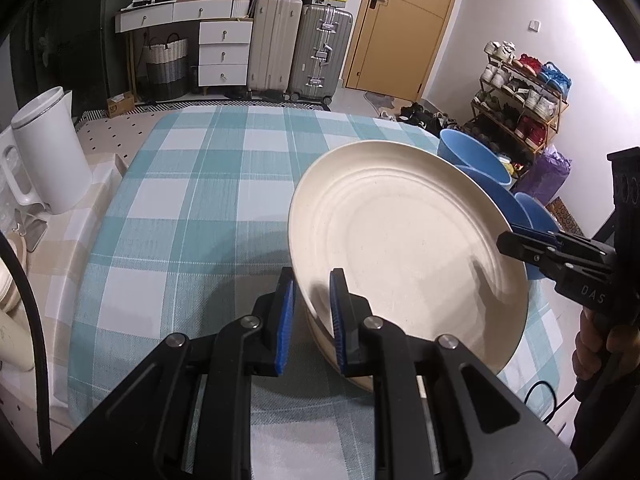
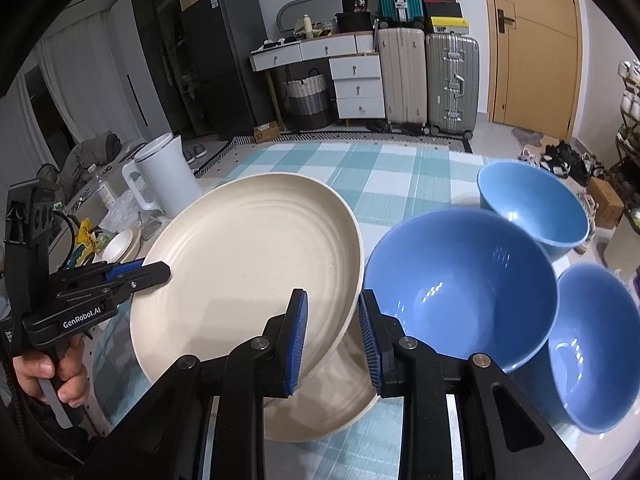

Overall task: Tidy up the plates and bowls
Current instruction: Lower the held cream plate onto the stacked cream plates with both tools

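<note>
Left gripper (image 1: 312, 316) & right gripper (image 2: 332, 344) each clamp opposite rims of the cream plate (image 2: 248, 264), tilted, prob. to stack it on the plate underneath (image 2: 320, 412).

My black plastic left gripper (image 1: 312, 316) has blue ribbed pads (image 1: 285, 320) and silver pivot screws; my matching right gripper (image 2: 332, 344) looks identical, white "GenRobot.AI" lettering alongside.
</note>
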### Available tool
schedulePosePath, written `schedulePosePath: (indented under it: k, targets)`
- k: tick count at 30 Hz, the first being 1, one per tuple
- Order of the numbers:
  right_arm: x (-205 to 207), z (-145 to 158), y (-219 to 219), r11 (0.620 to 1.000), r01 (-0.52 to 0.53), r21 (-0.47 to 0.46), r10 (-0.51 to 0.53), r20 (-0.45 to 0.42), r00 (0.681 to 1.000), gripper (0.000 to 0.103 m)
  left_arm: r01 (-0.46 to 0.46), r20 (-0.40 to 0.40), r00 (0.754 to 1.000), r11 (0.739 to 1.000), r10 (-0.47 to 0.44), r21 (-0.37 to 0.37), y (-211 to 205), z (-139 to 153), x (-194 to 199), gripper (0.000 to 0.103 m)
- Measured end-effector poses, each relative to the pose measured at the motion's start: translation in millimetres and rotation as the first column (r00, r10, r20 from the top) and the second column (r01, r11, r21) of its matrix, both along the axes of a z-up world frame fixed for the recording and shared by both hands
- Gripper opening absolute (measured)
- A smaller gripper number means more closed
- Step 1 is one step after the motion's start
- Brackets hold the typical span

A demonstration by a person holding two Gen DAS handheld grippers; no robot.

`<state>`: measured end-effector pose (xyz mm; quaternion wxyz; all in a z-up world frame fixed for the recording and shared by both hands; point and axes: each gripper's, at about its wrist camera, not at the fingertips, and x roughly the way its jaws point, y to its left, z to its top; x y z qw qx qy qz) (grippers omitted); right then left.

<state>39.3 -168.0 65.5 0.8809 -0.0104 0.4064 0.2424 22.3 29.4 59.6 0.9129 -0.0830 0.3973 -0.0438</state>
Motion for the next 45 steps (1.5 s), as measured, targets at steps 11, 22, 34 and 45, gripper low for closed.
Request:
schedulePosePath:
  k: [11, 22, 34, 45]
  targets:
    - [-12.4, -25.2, 0.7, 1.000, -0.003, -0.026, 0.003, -0.012, 1.000, 0.027, 0.016, -0.024, 1.000, 1.000, -0.015, 0.019, -2.0, -22.1, -0.1, 0.013]
    - [-15.3, -42.2, 3.0, 0.999, -0.004, -0.034, 0.003, -0.036, 0.999, 0.027, 0.009, -0.054, 0.999, 0.999, -0.007, 0.038, -4.9, -43.6, 2.9, 0.013]
    - [-9.1, -62.6, -0.4, 0.998, 0.021, -0.067, -0.025, -0.059, 0.998, 0.027, 0.024, -0.083, 0.996, 0.996, -0.017, 0.087, -19.9, -64.0, 15.3, 0.013]
    - [-3.7, -70.2, -1.6, 0.995, 0.032, -0.094, -0.039, -0.063, 0.997, 0.027, 0.032, -0.081, 0.996, 0.987, -0.020, 0.158, -33.1, -71.8, 24.6, 0.013]
